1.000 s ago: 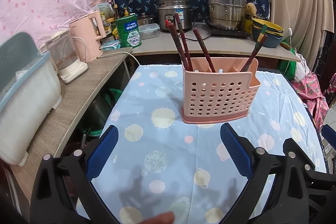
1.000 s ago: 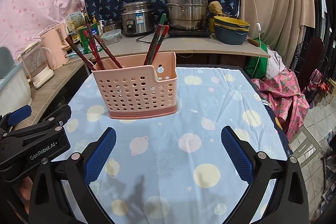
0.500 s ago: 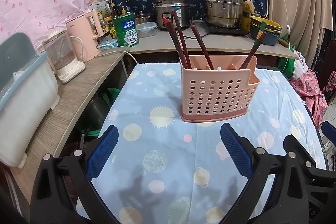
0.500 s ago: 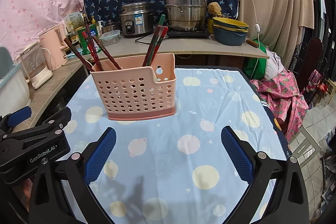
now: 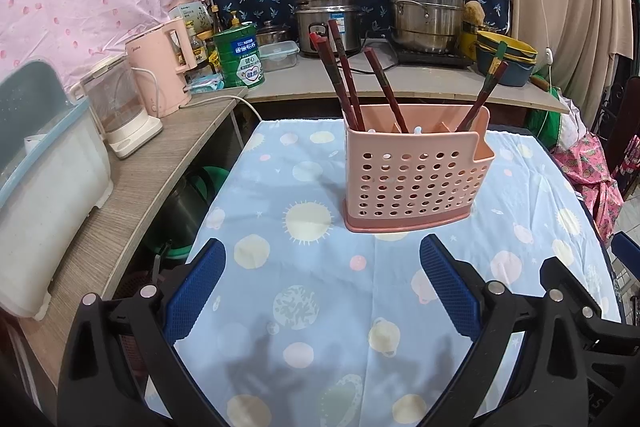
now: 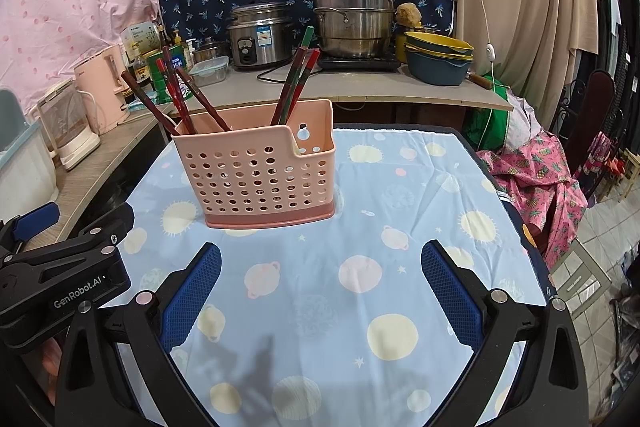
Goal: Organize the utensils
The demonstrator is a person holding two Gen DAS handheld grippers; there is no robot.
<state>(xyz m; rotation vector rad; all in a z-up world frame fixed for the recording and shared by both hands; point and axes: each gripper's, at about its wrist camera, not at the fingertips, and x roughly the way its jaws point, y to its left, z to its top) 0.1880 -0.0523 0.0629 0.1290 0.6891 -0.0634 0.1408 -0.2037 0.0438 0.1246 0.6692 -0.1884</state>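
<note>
Item: pink utensil holder (image 5: 418,171), perforated plastic with a darker base and a stepped front wall, standing upright near the middle of a table under a pale blue cloth (image 5: 304,267) printed with suns and planets. Contents: dark red chopsticks (image 5: 346,83) leaning out of the left compartment, three or so in that cluster; a second small group with green-marked ends (image 6: 298,83) leaning out toward the other end. No loose utensil shows on the cloth in either view, so the sorting looks largely finished, though the holder's inside is mostly hidden. Left gripper (image 5: 322,281): blue pads spread wide, holding nothing, low over the near part of the cloth, well short of the holder. Right gripper (image 6: 320,285): likewise wide and empty, beside the left one, whose black body shows at the lower left of the right wrist view. Handling note, as a judgement: if sticks need regrouping, approach from above, close on one stick near its upper end, lift straight along its lean so the light holder does not tip or slide on the cloth, and steady the holder's wall with the other gripper. Background: counter with pink kettle (image 5: 166,65), rice cooker (image 5: 328,17) and steel steamer pot (image 5: 426,7), apart from the work.
</note>
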